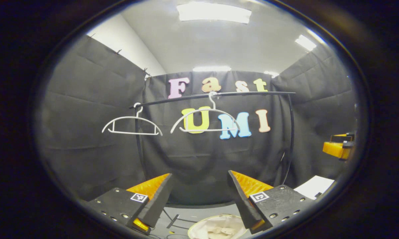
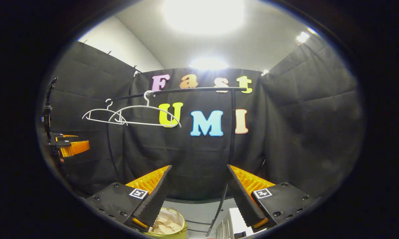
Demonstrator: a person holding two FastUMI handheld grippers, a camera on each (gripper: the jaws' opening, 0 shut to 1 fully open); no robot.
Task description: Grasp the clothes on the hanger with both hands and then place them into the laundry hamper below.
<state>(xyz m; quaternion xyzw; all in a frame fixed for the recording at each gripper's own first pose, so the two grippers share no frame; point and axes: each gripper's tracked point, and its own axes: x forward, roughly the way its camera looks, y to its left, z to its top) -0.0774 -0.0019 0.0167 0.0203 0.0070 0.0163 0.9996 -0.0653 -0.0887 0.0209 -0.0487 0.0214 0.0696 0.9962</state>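
Two bare white hangers [image 1: 132,124] [image 1: 206,121] hang on the black rail [image 1: 219,95] in front of the booth wall; in the right gripper view they [image 2: 101,116] [image 2: 144,114] overlap at the left. The round laundry hamper [image 1: 199,229] stands on the floor below, with pale clothes [image 1: 221,229] lying inside it. In the right gripper view the hamper [image 2: 182,229] and its clothes [image 2: 166,224] sit just beyond the fingers. My left gripper [image 1: 199,199] is open and holds nothing, hovering above the hamper. My right gripper [image 2: 199,196] is open and holds nothing as well. Each appears at the edge of the other's view [image 1: 337,147] [image 2: 69,146].
The rail's curved black uprights [image 1: 290,139] [image 1: 139,142] come down to the floor on both sides of the hamper. A white flat object [image 1: 314,186] lies on the floor at the right, and a white ribbed object [image 2: 231,224] sits near the right gripper's fingers.
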